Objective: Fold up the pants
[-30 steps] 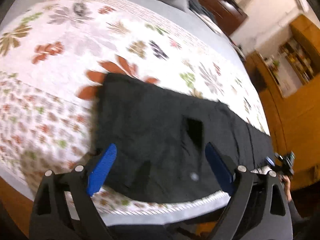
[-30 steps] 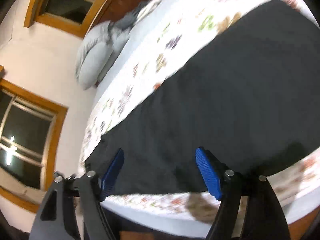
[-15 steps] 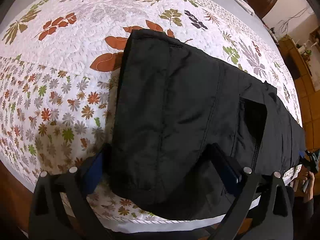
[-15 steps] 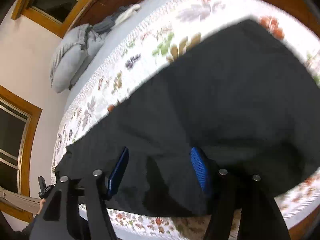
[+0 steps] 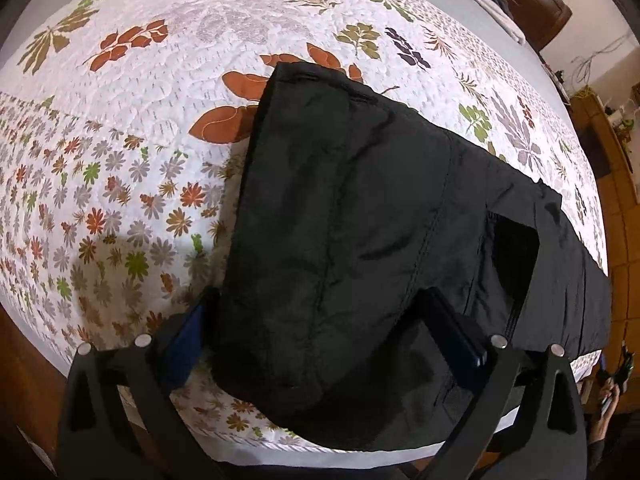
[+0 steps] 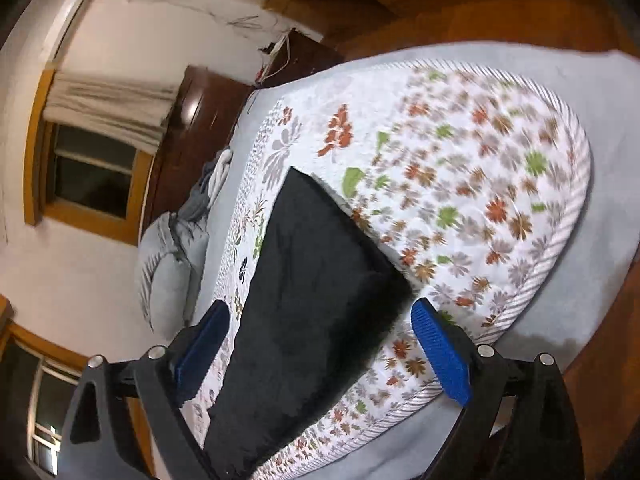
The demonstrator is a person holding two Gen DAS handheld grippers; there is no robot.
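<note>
- Bedroom w/ wood-framed window (image 6: 92,172) and white wall; bed (image 5: 120,160) covered by floral quilt, grey pillow (image 6: 168,276) far side of the right tongs.
- Left tongs (image 5: 324,340): fingers wide apart, straddling the near end of the black pants (image 5: 360,220). Cloth bulges up between the pads; can't tell if the pads touch it. Nothing clamped.
- Right tongs (image 6: 320,344): also spread wide, blue pads either side of the pants' (image 6: 316,280) end, not pinching; contact unclear, view blurred.
- Pants: black, lying flat on the quilt, stretching ahead and rightward from left tongs; seams and a pocket opening (image 5: 512,252) visible, a few soft wrinkles.
</note>
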